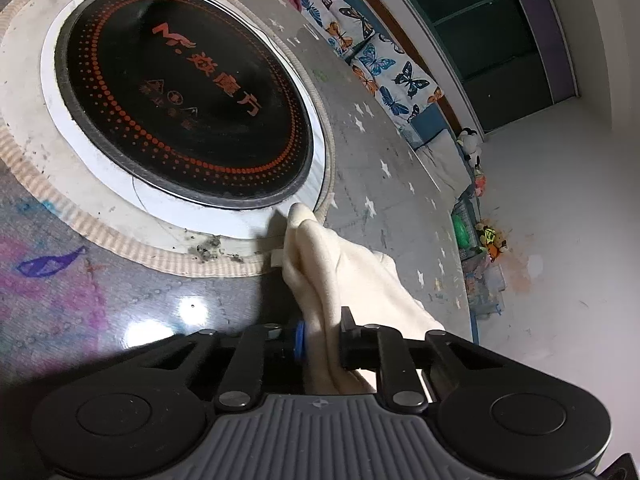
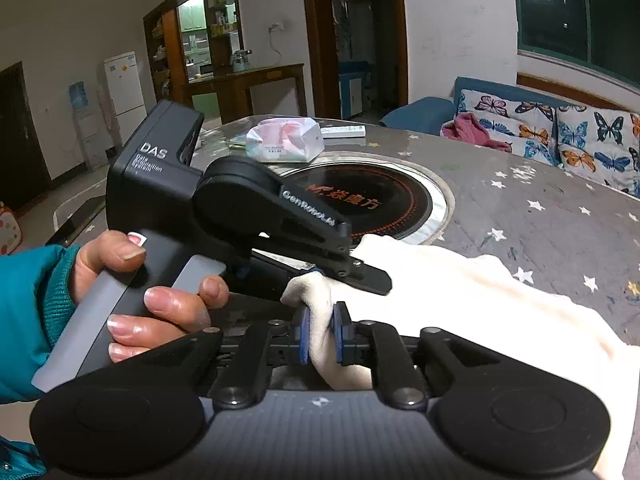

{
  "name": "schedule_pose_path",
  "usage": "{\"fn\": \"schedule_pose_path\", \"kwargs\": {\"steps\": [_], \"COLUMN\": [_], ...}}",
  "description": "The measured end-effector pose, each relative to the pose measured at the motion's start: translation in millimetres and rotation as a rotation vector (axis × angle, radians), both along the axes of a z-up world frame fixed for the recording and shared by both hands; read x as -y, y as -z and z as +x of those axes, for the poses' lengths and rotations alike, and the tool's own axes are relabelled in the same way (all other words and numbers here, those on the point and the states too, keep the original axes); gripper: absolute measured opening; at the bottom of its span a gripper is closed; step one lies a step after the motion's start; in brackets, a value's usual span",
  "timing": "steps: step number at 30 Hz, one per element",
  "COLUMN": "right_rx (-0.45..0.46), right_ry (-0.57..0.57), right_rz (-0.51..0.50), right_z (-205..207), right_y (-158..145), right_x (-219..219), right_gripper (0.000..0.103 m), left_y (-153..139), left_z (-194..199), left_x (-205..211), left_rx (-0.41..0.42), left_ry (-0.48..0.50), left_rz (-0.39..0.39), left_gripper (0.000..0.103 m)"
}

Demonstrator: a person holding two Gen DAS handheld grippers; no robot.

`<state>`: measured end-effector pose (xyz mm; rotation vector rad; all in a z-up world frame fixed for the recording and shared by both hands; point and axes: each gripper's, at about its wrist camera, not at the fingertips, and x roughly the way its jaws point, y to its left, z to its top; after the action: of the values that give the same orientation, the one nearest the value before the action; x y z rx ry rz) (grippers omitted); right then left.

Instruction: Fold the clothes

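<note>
A cream cloth garment point(image 2: 460, 280) lies on the round table and runs to the right. My right gripper point(image 2: 322, 334) is shut on a bunched edge of it, blue pads pinching the fabric. My left gripper point(image 1: 320, 340) is shut on the same cream garment point(image 1: 332, 264), which runs forward to the edge of the black cooktop. The left gripper point(image 2: 372, 276) also shows in the right wrist view, held by a hand in a teal sleeve, its fingers on the cloth just above my right gripper.
A black round induction cooktop point(image 1: 180, 96) with orange lettering sits in the grey star-patterned table point(image 2: 540, 216). A tissue pack point(image 2: 286, 140) and a remote point(image 2: 344, 131) lie at the far side. A butterfly-print sofa point(image 2: 560, 132) stands behind the table.
</note>
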<state>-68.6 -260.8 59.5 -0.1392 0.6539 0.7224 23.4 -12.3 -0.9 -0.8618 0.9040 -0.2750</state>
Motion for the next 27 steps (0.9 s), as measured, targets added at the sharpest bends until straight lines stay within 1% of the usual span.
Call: {"fn": "schedule_pose_path", "kwargs": {"steps": [1, 2, 3, 5, 6, 11, 19, 23, 27], "right_rx": [-0.001, 0.0, 0.002, 0.005, 0.004, 0.012, -0.003, -0.02, -0.036], "right_ry": [0.008, 0.02, 0.035, 0.068, 0.087, 0.21, 0.48, 0.575, 0.627], "right_rz": [0.006, 0.009, 0.01, 0.016, 0.022, 0.018, -0.033, -0.01, 0.019], "right_z": [0, 1, 1, 2, 2, 5, 26, 35, 45], "right_y": [-1, -1, -1, -2, -2, 0, 17, 24, 31], "right_x": [3, 6, 10, 19, 25, 59, 125, 151, 165], "right_gripper": [0.015, 0.021, 0.023, 0.031, 0.033, 0.034, 0.034, 0.034, 0.034], "left_y": [0, 0, -1, -1, -1, -1, -1, -3, -5], "left_z": [0, 0, 0, 0, 0, 0, -1, 0, -1], "left_x": [1, 2, 2, 4, 4, 4, 6, 8, 10], "left_rx": [0.003, 0.006, 0.009, 0.014, 0.016, 0.018, 0.02, 0.023, 0.027], "left_ry": [0.002, 0.004, 0.005, 0.006, 0.007, 0.01, 0.01, 0.015, 0.018], "left_rz": [0.006, 0.011, 0.016, 0.026, 0.03, 0.035, 0.047, 0.065, 0.08], "left_gripper": [0.017, 0.017, 0.017, 0.017, 0.017, 0.017, 0.017, 0.017, 0.017]}}
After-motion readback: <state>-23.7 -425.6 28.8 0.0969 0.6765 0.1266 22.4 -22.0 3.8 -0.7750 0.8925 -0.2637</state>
